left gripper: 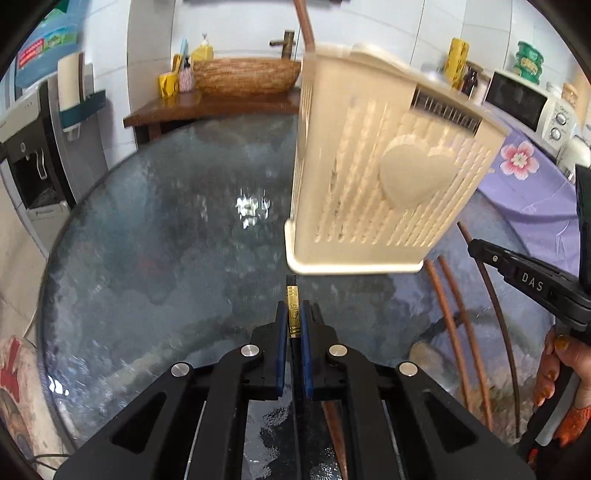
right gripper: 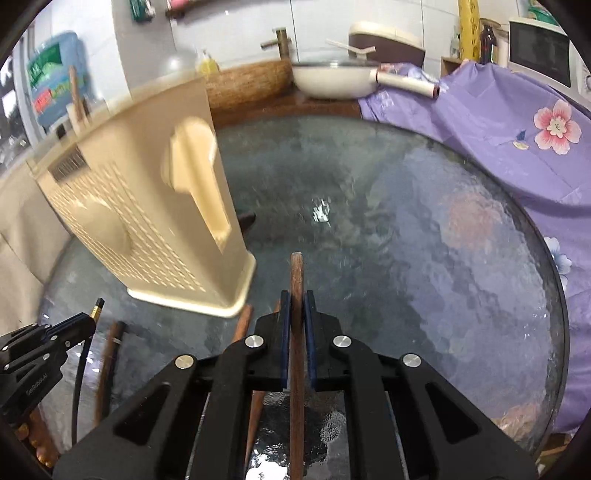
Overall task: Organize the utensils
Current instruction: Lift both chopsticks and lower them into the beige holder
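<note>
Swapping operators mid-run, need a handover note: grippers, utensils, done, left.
Left gripper: shut on a black chopstick with a gold tip.
Right gripper: shut on a brown wooden chopstick.
Cream holder stands on the glass table, ahead of both grippers; one brown stick already stands in it.
More brown chopsticks lie on the table near the holder's base.
Left: drop both held chopsticks into the holder, then collect the loose ones.

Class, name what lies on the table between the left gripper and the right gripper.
Loose brown chopsticks on the glass table, in the right wrist view, between left gripper and right gripper.
</note>
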{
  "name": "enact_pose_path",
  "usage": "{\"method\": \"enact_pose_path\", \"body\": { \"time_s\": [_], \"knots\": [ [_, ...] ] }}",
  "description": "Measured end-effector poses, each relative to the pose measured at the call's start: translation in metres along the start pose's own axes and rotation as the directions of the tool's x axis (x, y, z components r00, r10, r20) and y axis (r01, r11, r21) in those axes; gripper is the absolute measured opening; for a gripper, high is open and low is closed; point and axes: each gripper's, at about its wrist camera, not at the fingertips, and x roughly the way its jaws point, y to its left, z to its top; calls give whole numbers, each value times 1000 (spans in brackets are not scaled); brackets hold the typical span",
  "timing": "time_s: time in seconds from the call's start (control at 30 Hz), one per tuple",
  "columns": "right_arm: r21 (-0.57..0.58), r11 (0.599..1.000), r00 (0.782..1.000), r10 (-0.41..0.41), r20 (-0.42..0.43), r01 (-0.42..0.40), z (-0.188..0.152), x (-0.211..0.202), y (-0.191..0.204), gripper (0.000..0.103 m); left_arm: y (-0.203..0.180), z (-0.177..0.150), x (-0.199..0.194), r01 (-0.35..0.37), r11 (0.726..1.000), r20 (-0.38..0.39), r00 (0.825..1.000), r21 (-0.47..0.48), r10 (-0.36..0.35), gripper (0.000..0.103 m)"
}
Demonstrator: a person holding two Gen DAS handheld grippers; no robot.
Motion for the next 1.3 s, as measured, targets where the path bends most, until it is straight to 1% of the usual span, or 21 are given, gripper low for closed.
{"method": "enact_pose_path", "body": {
  "time_s": [0.1,0.23,0.37,0.47,0.67,0.8,1.0,1.13,1.2,1.3],
  "knots": [
    [-8,999,998,34,61,-33,6,-20,-2,8,2,9,-18,16,1000,50,999,-5,-15,7],
    [-30,997,990,74,117,-71,13,-43,1,8,1,24,-42,30,1000,117,993,7,-31,7],
    [-56,989,975,145,170,-137,20,-71,7,8,-4,35,-64,50,998,170,984,27,-54,7],
    [-75,983,964,179,197,-168,24,-89,11,8,-6,39,-80,73,997,198,977,35,-79,7],
    [-105,971,944,236,232,-217,28,-119,17,8,-9,39,-109,93,994,259,960,56,-105,7],
    [-124,967,937,247,248,-223,26,-134,18,8,-7,41,-122,111,992,281,952,52,-121,7],
    [-138,961,928,270,258,-241,27,-150,18,8,-4,39,-138,109,992,315,941,55,-121,7],
    [-150,959,919,276,282,-242,29,-166,17,8,0,41,-147,132,990,322,936,54,-142,7],
    [-154,957,921,281,269,-246,33,-168,19,8,0,43,-151,135,989,328,933,55,-145,7],
    [-173,957,921,272,277,-231,35,-171,24,8,-3,48,-156,130,989,343,928,64,-144,7]
  ]
}}
